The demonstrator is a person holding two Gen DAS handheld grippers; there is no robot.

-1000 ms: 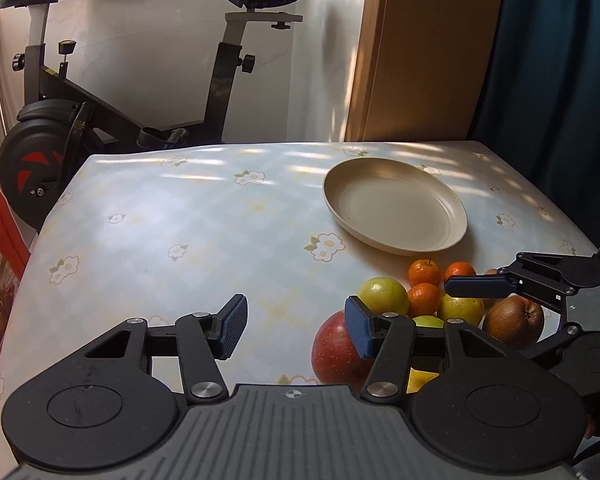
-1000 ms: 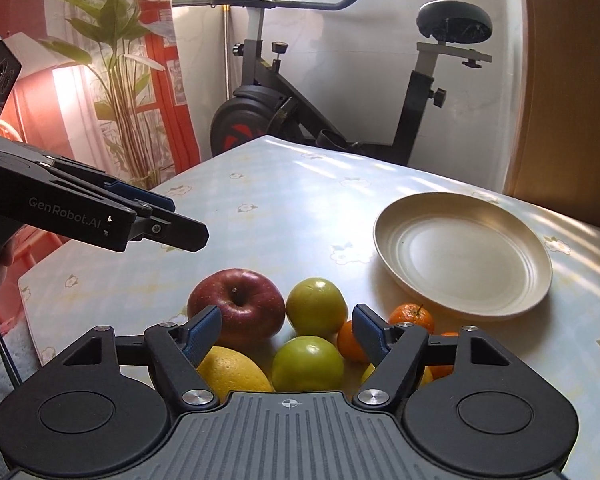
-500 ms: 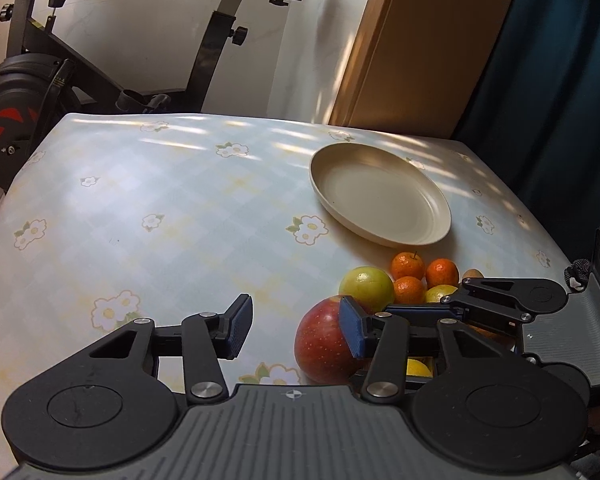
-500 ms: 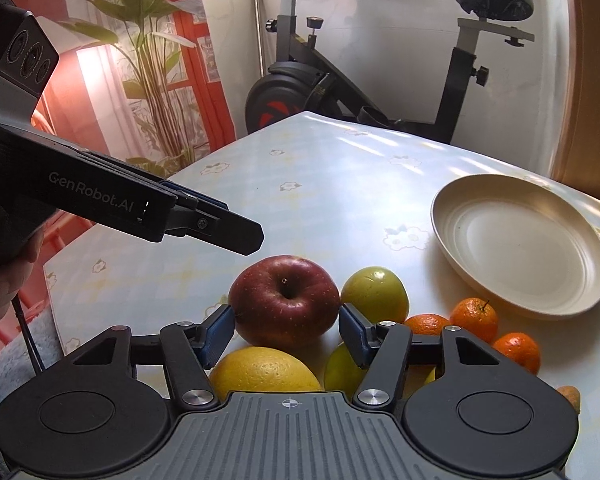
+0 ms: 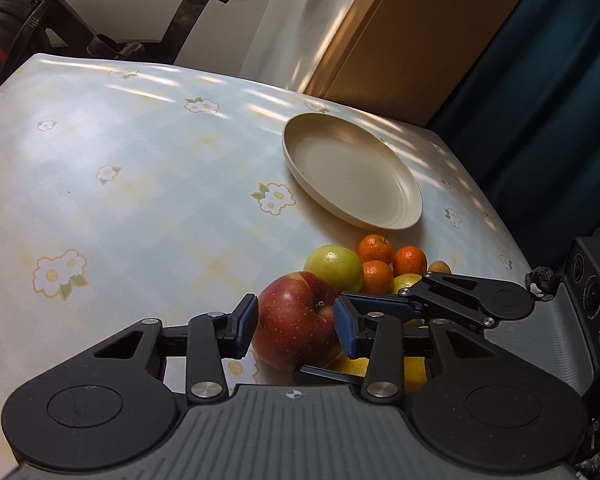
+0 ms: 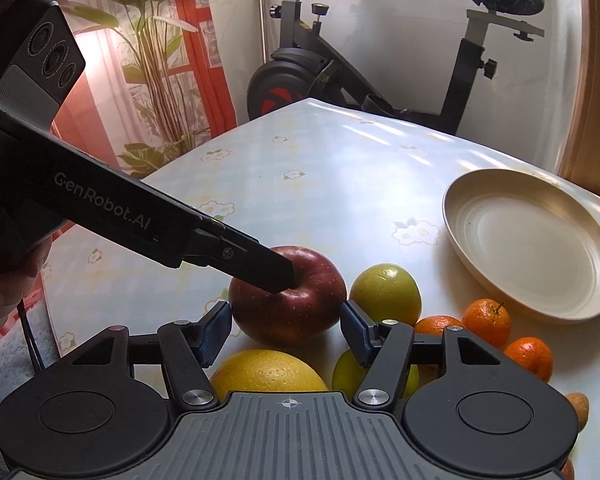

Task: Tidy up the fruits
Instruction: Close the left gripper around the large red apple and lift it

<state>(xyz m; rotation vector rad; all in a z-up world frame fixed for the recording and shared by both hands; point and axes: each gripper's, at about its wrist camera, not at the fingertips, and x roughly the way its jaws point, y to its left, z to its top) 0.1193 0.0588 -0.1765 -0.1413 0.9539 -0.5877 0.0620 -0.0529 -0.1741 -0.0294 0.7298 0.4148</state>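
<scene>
The red apple (image 5: 300, 316) lies on the flowered tablecloth (image 5: 140, 184) at the near-left edge of the fruit pile, well short of the empty plate (image 5: 352, 176) and on the side of the green apple (image 5: 334, 266) away from the plate. Both claws crowd it at once. The left gripper (image 5: 296, 326) has just been closing, and its jaws stand narrow around the apple, the pads close against its flanks; whether they press yet I cannot tell for sure. The right gripper (image 6: 286, 330) has its jaws about half open, one blue pad on either side of the apple, with small gaps showing, so it holds nothing.

The likely trouble is a clash. Seen from the right wrist, the left claw's finger lies across the top of the apple, in the right claw's path, and two grips on one fruit would push it sideways. A nudged apple could roll into the green apple and scatter the mandarins (image 5: 392, 260) beyond it, toward the plate. The yellow citrus (image 6: 268, 372), on the apple's side away from the plate, could be knocked off the table's near edge.

The apple is nearly round, with no real long axis. Its stem dimple faces upward, tilted a little toward the right gripper, so the core stands roughly upright.
</scene>
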